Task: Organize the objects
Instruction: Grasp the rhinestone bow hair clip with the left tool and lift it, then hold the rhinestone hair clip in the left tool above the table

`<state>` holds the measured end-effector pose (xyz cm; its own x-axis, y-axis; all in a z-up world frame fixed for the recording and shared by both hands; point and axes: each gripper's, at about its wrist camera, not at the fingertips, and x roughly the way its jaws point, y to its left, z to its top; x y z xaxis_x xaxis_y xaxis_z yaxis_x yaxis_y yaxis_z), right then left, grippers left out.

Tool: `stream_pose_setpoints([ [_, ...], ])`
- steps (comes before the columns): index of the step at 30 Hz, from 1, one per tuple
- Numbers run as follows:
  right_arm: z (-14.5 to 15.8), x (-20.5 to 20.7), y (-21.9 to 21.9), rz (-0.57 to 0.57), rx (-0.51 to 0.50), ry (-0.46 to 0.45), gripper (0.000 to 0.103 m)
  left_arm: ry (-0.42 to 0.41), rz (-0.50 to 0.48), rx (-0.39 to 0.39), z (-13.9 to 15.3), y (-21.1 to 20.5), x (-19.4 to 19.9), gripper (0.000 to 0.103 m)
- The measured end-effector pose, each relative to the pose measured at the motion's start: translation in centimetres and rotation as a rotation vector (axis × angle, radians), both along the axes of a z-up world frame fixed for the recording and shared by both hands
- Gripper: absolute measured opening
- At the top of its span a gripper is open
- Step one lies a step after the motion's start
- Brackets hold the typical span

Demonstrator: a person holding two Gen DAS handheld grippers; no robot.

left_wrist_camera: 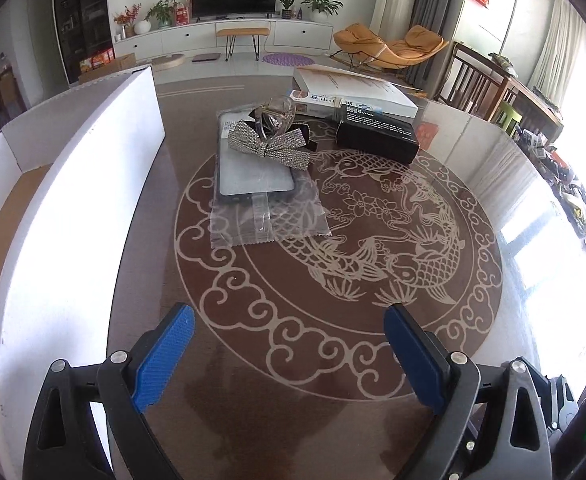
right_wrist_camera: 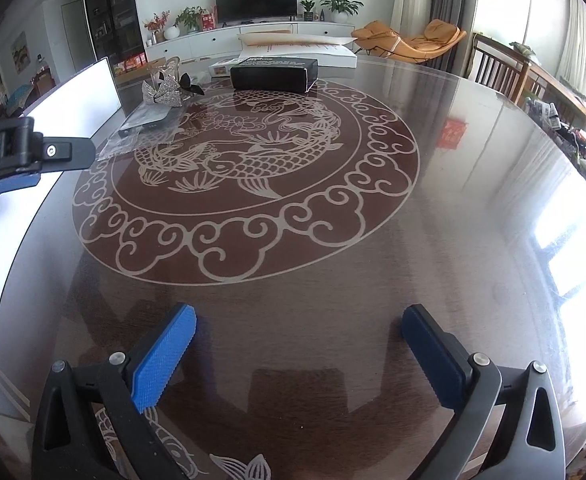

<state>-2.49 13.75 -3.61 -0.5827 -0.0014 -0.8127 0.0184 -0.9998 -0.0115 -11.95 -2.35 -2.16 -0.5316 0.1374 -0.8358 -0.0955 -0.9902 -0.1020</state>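
Observation:
A rhinestone bow (left_wrist_camera: 269, 147) and a clear hair claw (left_wrist_camera: 277, 115) lie on a grey device in a clear plastic bag (left_wrist_camera: 256, 178) on the round table (left_wrist_camera: 373, 360). A black box (left_wrist_camera: 379, 135) and a white box (left_wrist_camera: 357, 92) lie behind them. My left gripper (left_wrist_camera: 289, 322) is open and empty, above the table well short of the bag. My right gripper (right_wrist_camera: 299, 322) is open and empty over the table's near part. The bow (right_wrist_camera: 164, 90) and the black box (right_wrist_camera: 273, 72) show far off in the right wrist view, with the left gripper's body (right_wrist_camera: 21, 156) at the left edge.
An open white cardboard box (left_wrist_camera: 73, 184) stands on the left of the table, its tall wall beside my left gripper. It also shows in the right wrist view (right_wrist_camera: 81, 96). Wooden chairs (left_wrist_camera: 489, 84) stand beyond the table at the right.

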Motion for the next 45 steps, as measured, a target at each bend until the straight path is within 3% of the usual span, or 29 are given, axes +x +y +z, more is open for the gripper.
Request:
stream_pose_setpoints([
  [5, 0.0, 0.0, 0.0, 0.000, 0.000, 0.000, 0.103, 0.058, -0.011, -0.067, 0.5, 0.8, -4.0, 0.097],
  [9, 0.0, 0.0, 0.0, 0.000, 0.000, 0.000, 0.103, 0.107, 0.023, -0.078, 1.5, 0.4, -9.3, 0.097],
  [16, 0.0, 0.0, 0.0, 0.000, 0.000, 0.000, 0.103, 0.090, 0.041, -0.103, -0.6, 1.3, -17.4, 0.097],
  [17, 0.0, 0.1, 0.0, 0.000, 0.000, 0.000, 0.103, 0.087, 0.032, -0.091, -1.1, 1.5, -17.8, 0.096],
  [18, 0.0, 0.0, 0.0, 0.000, 0.000, 0.000, 0.103, 0.097, 0.020, -0.061, -1.5, 1.5, -17.9, 0.079],
  [21, 0.0, 0.0, 0.0, 0.001, 0.000, 0.000, 0.103, 0.128, 0.021, -0.022, -2.0, 1.7, -16.6, 0.046],
  [26, 0.1, 0.1, 0.0, 0.000, 0.000, 0.000, 0.103, 0.106, -0.041, 0.022, -1.4, 2.6, -9.9, 0.040],
  [29, 0.1, 0.1, 0.0, 0.001, -0.001, -0.001, 0.103, 0.089, -0.098, -0.015, -1.0, 3.1, -3.3, 0.040],
  [32, 0.1, 0.1, 0.0, 0.001, -0.001, 0.000, 0.103, 0.104, -0.140, -0.079, -0.6, 3.0, 2.2, 0.046],
  [33, 0.1, 0.1, 0.0, 0.001, -0.001, -0.001, 0.103, 0.109, -0.151, -0.097, -0.5, 2.9, 3.5, 0.063],
  [34, 0.1, 0.1, 0.0, 0.001, -0.002, -0.001, 0.103, 0.120, -0.153, -0.112, -0.3, 2.6, 4.6, 0.072],
  [35, 0.1, 0.1, 0.0, 0.001, -0.002, -0.001, 0.103, 0.142, -0.146, -0.121, 0.0, 2.3, 5.6, 0.087],
  [36, 0.1, 0.1, 0.0, 0.001, -0.001, -0.001, 0.103, 0.167, -0.143, -0.120, 0.4, 1.7, 6.7, 0.094],
  [39, 0.1, 0.1, 0.0, 0.001, -0.002, -0.001, 0.103, 0.191, -0.140, -0.129, 0.1, 0.7, 8.5, 0.095],
  [42, 0.1, 0.1, 0.0, 0.001, -0.002, -0.001, 0.103, 0.148, -0.126, -0.146, -1.3, 0.5, 9.1, 0.095],
  [45, 0.1, 0.1, 0.0, 0.001, -0.002, -0.001, 0.103, 0.111, -0.095, -0.111, -2.4, 0.3, 9.2, 0.095],
])
